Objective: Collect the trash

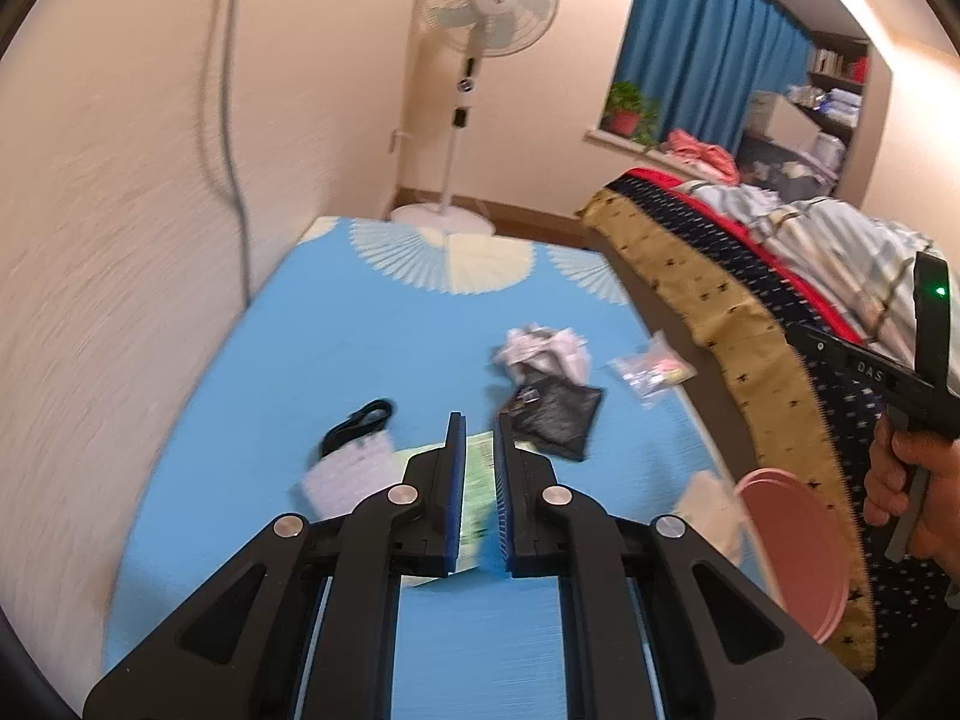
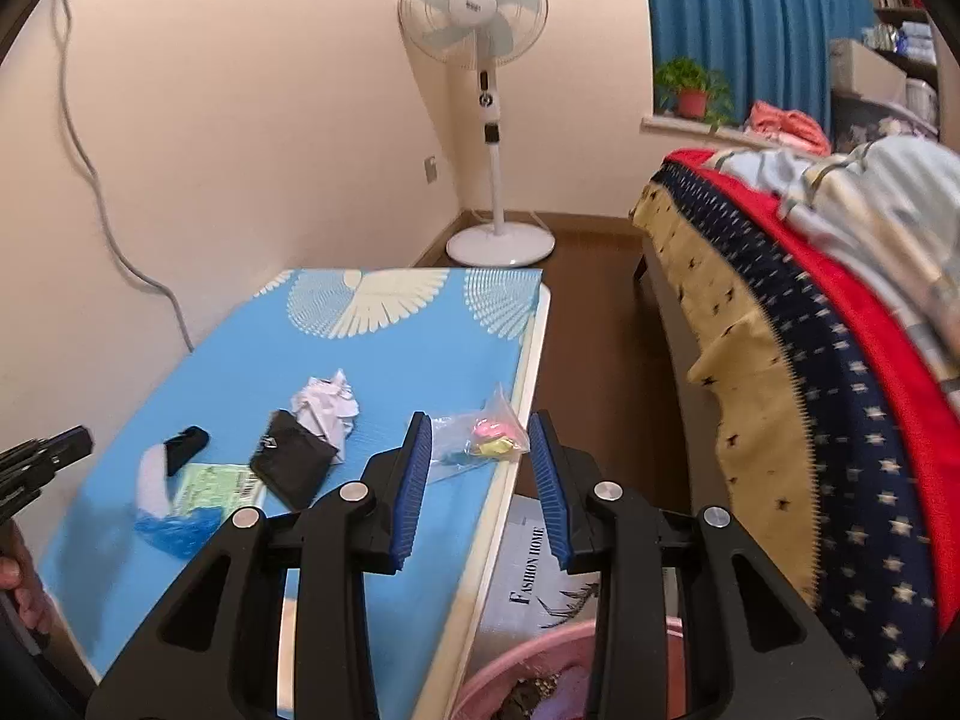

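Note:
Trash lies on a blue table (image 1: pixel 360 324): a green-and-white wrapper (image 1: pixel 477 480), a black pouch (image 1: pixel 558 414), crumpled white paper (image 1: pixel 540 351), a clear bag of coloured bits (image 1: pixel 651 372) and a white piece with a black strap (image 1: pixel 354 450). My left gripper (image 1: pixel 480 429) hovers over the green wrapper, jaws narrowly apart and empty. My right gripper (image 2: pixel 480 426) is open and empty above the table's right edge, just short of the clear bag (image 2: pixel 480 441). The pouch (image 2: pixel 291 459), paper (image 2: pixel 327 405) and wrapper (image 2: pixel 210 483) lie to its left.
A pink basin (image 2: pixel 516 672) with some debris sits on the floor below the table's right edge, beside a white printed bag (image 2: pixel 528 576). A bed with a star-patterned cover (image 2: pixel 810 420) stands at the right. A standing fan (image 2: pixel 480 90) is in the far corner.

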{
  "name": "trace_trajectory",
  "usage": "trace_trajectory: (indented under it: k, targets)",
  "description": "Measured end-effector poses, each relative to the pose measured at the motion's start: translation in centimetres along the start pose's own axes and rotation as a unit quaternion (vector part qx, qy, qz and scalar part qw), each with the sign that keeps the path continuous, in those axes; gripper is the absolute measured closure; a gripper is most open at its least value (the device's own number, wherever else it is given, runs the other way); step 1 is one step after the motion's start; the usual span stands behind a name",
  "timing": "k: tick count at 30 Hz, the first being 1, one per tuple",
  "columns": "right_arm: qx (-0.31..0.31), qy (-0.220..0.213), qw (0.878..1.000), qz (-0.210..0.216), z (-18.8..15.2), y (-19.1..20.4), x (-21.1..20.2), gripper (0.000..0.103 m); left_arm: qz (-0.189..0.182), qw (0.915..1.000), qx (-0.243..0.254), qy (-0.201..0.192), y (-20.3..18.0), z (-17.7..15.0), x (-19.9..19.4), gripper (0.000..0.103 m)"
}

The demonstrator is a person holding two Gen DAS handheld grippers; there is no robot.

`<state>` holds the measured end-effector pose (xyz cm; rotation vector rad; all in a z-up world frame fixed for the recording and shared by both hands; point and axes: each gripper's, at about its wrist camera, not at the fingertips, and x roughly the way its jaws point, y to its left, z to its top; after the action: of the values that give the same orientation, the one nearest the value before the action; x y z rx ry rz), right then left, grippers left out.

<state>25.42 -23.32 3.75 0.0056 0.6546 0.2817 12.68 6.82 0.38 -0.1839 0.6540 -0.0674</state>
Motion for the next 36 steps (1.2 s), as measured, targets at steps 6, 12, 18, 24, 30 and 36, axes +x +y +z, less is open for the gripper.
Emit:
trace_trajectory:
  k: [6, 12, 18, 24, 30, 36]
  targets:
    - [-0.020, 0.013, 1.000, 0.004, 0.0, -0.3, 5.6, 0.068, 0.031, 0.9989, -0.027, 0.019, 2.6, -0.9, 1.8, 0.093]
    - [-0.031, 0.025, 0.999, 0.004, -0.5, -0.6, 10.1, 0.059, 0.060, 0.9957, -0.058, 0.041, 4.4, -2.2, 3.8, 0.066]
    - [-0.028, 0.040, 0.999, 0.008, -0.8, -0.7, 13.2, 0.055, 0.076, 0.9932, -0.067, 0.057, 5.0, -2.9, 5.4, 0.052]
    - [-0.018, 0.054, 0.998, 0.006, -1.3, -1.5, 14.7, 0.055, 0.081, 0.9911, -0.073, 0.077, 5.3, -3.7, 6.5, 0.052]
    - [-0.025, 0.063, 0.998, 0.015, -1.6, -1.2, 14.9, 0.063, 0.068, 0.9905, -0.075, 0.094, 5.1, -4.1, 7.2, 0.071]
    - [-0.042, 0.067, 0.997, 0.019, -1.7, -0.5, 14.5, 0.102, 0.069, 0.9906, -0.067, 0.097, 4.9, -3.9, 6.9, 0.088]
